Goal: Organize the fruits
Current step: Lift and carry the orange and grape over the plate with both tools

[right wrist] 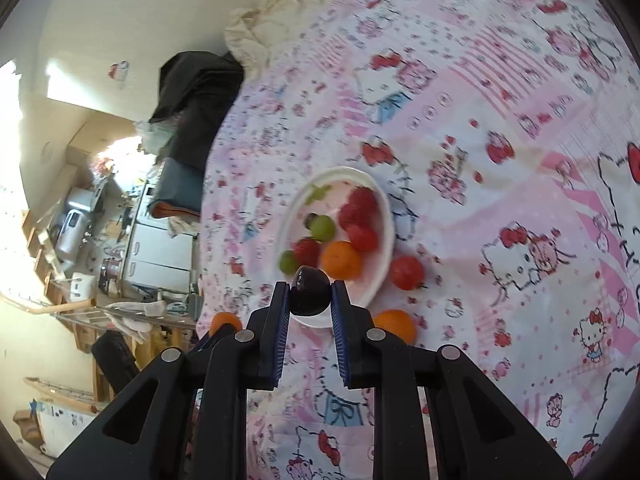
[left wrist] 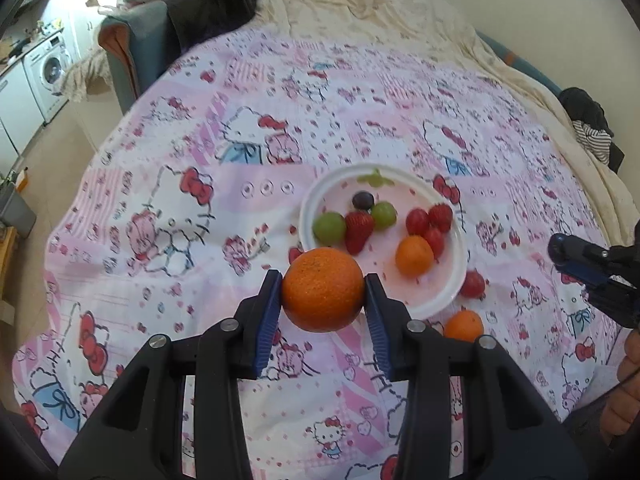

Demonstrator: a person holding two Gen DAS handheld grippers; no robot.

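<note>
the left gripper is squeezing a big orange between its pads, up over the bed cover; the white plate with the other fruit lies just ahead and a bit right of it; the right gripper is pinching a dark grape, and the plate sits right in front of that one too; i think the right one is nearer.

Right gripper clamps a dark grape above a white plate (strawberries, green grapes, one tangerine) on patterned bedding.
</note>
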